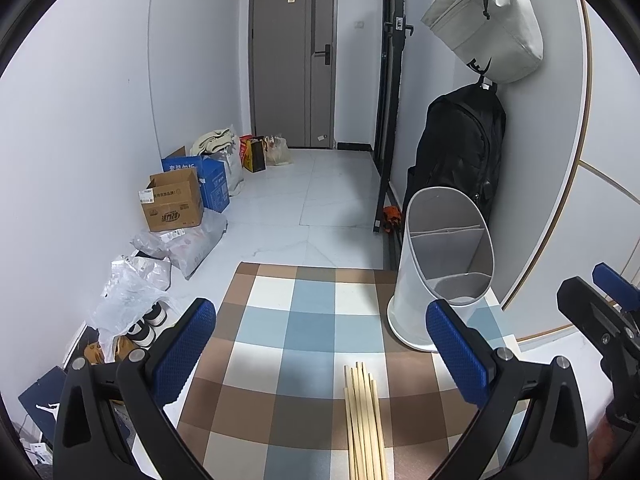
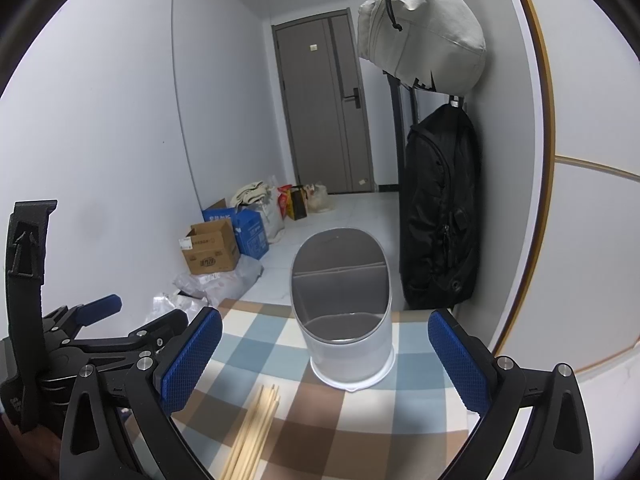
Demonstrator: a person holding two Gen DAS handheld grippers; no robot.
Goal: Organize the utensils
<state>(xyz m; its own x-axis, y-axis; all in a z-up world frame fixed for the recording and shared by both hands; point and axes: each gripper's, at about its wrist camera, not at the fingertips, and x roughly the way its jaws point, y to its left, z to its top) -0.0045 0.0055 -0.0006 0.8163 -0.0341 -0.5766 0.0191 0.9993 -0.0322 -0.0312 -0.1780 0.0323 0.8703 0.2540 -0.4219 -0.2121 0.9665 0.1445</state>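
Both tongs hang above a table (image 1: 276, 312) covered in a checked cloth of brown, blue and white squares. The left tongs (image 1: 320, 356) stand wide open with nothing between their blue pads, and the right tongs (image 2: 324, 360) are spread just as wide and equally empty.

A bundle of pale wooden chopsticks (image 1: 364, 420) lies flat on the cloth at the near edge, the sticks side by side and touching one another. In the left wrist view they run straight away from the camera, between the two fingers and closer to the right one. In the right wrist view the same chopsticks (image 2: 254, 428) slant from near left toward far right, close to the left finger.

Farther back, toward the right side of the table, stands a white utensil holder (image 1: 436, 280) with a slanted oval mouth and grey dividers inside; its compartments show nothing in them. It is well apart from the chopsticks. In the right wrist view the utensil holder (image 2: 344, 320) sits upright almost centred between the fingers.

The right tongs also appear at the far right edge of the left view, and the left tongs at the left of the right view.

Beyond the table, a black backpack (image 1: 456, 148) hangs on the right wall under a grey bag (image 1: 488, 20), cardboard boxes (image 1: 176, 204) sit along the left wall, and a grey door (image 1: 292, 56) closes the far end.
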